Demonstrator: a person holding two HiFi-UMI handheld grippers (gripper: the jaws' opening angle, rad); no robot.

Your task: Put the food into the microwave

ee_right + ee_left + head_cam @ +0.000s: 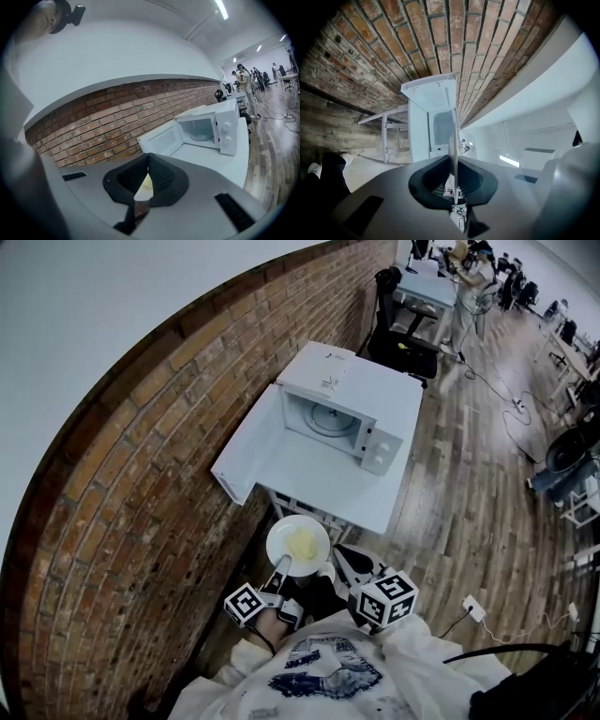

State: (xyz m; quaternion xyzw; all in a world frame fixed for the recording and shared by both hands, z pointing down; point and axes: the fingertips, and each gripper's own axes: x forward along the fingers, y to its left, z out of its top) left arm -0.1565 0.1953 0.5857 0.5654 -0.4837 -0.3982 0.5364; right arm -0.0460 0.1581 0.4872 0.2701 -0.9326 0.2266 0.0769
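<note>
A white plate carrying yellow food hangs just before the near edge of the white table. My left gripper is shut on the plate's near rim; in the left gripper view the rim shows as a thin edge pinched between the pads. The white microwave stands on the table, its door swung wide to the left and its cavity with the glass turntable exposed. My right gripper is beside the plate, on its right, shut and holding nothing. Below the closed tips in the right gripper view the food shows.
A brick wall runs along the left, close to the open door. Behind the microwave stands a black office chair. On the wooden floor at the right lie a power strip and cables. People and desks are far back.
</note>
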